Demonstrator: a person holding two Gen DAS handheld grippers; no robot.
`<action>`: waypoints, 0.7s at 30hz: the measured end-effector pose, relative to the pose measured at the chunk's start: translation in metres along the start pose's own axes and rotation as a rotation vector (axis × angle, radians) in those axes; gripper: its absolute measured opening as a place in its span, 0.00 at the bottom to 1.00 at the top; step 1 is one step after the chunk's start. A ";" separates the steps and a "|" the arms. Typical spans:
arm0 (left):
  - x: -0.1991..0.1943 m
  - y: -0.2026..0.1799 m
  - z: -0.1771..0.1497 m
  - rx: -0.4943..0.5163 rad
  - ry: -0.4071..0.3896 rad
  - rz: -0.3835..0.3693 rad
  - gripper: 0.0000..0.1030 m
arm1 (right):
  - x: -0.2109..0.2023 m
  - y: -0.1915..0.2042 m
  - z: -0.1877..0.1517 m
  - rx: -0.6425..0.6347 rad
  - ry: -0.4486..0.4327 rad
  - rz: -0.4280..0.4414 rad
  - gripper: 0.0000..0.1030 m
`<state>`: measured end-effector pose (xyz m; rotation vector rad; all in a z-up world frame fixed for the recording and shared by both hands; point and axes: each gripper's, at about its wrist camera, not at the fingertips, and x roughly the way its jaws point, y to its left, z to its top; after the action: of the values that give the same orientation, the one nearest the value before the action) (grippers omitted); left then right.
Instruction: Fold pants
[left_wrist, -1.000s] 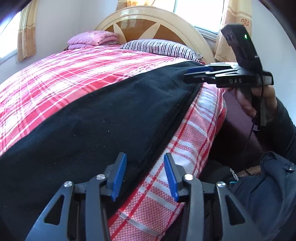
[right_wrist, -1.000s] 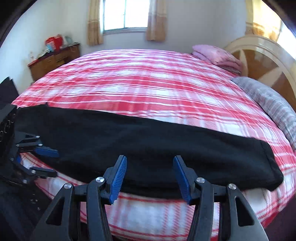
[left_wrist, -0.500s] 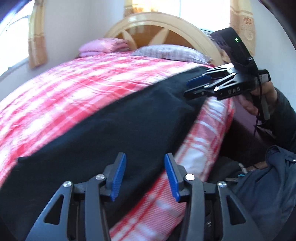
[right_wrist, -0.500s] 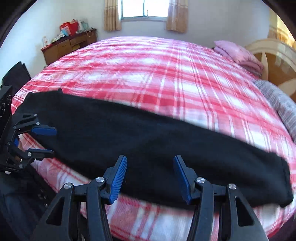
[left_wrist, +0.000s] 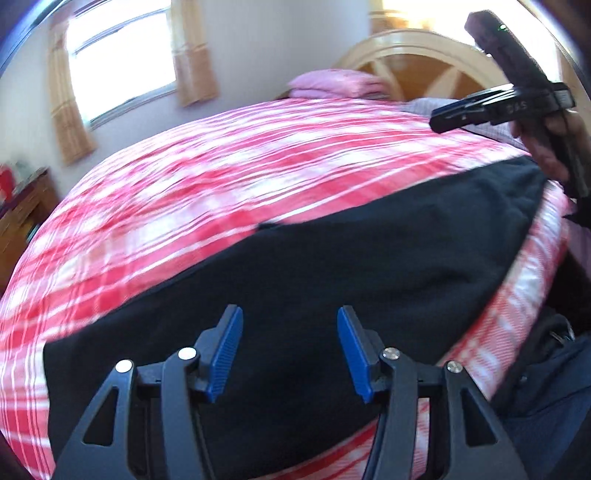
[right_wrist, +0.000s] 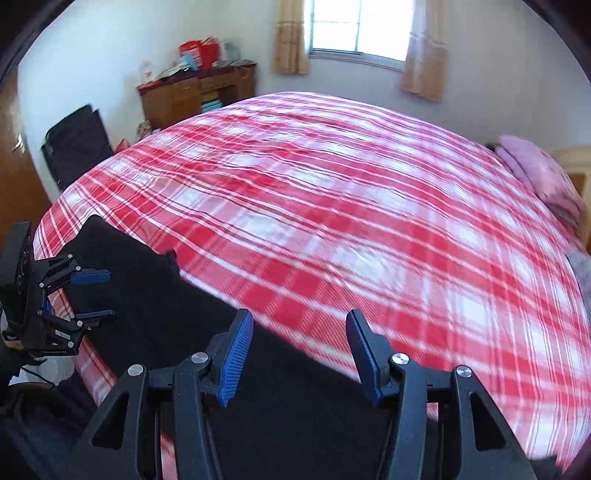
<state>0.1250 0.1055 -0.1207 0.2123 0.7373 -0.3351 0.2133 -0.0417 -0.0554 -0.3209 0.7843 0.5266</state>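
Pale lettering on the right tongs (left_wrist: 439, 120) is showing, too blurred to read. The black pants (left_wrist: 332, 280) are lying flat along the near edge of the bed (right_wrist: 332, 192), on its red plaid cover. The left tongs (left_wrist: 290, 349) are opening over them, gripping nothing; the right tongs are standing spread and empty. A wooden cabinet (right_wrist: 192, 96) and curtained window (right_wrist: 358, 29) are standing behind.

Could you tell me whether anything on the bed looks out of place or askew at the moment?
Nothing stands out. The black pants lie flat in a long strip along the near edge of the red plaid bedspread, without bunching. Neither gripper holds them; the left gripper has its jaws opening.
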 end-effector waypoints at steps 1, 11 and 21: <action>0.002 0.004 -0.003 -0.023 0.006 0.006 0.54 | 0.010 0.007 0.009 -0.011 0.011 0.012 0.53; 0.018 0.003 -0.013 -0.062 0.045 0.009 0.57 | 0.102 0.058 0.051 0.065 0.131 0.242 0.53; 0.016 0.005 -0.018 -0.065 0.048 0.030 0.62 | 0.160 0.066 0.048 0.270 0.199 0.382 0.45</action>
<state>0.1266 0.1126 -0.1441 0.1702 0.7909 -0.2783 0.2985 0.0869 -0.1467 0.0313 1.1066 0.7438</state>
